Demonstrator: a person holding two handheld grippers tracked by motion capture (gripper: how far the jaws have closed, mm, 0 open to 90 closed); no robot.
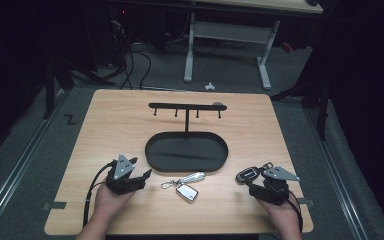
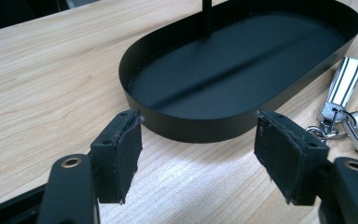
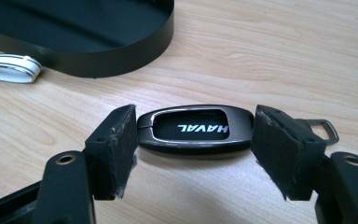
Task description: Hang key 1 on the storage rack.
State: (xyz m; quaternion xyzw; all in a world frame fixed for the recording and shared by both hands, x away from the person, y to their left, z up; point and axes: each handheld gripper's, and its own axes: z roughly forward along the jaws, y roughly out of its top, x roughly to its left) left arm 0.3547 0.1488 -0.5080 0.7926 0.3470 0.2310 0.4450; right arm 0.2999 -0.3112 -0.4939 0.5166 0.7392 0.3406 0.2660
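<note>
A dark car key fob [image 3: 195,129] marked HAVAL lies flat on the wooden table, with a metal loop [image 3: 324,128] at its right end. My right gripper [image 3: 195,154] is open; its pads stand at the two ends of the fob, which lies between the fingertips. In the high view the fob [image 1: 247,175] is at the front right, just ahead of the right gripper [image 1: 260,181]. A silver key [image 1: 187,192] with a white striped strap [image 2: 346,84] lies at the front middle. My left gripper [image 2: 198,154] is open and empty, facing the black oval tray [image 2: 191,128].
The tray [image 1: 187,167] is the base of a black stand with a post and a hook bar [image 1: 185,106] holding several small hooks. Bare wood lies around the tray. Beyond the far table edge stand a desk frame and cables on the floor.
</note>
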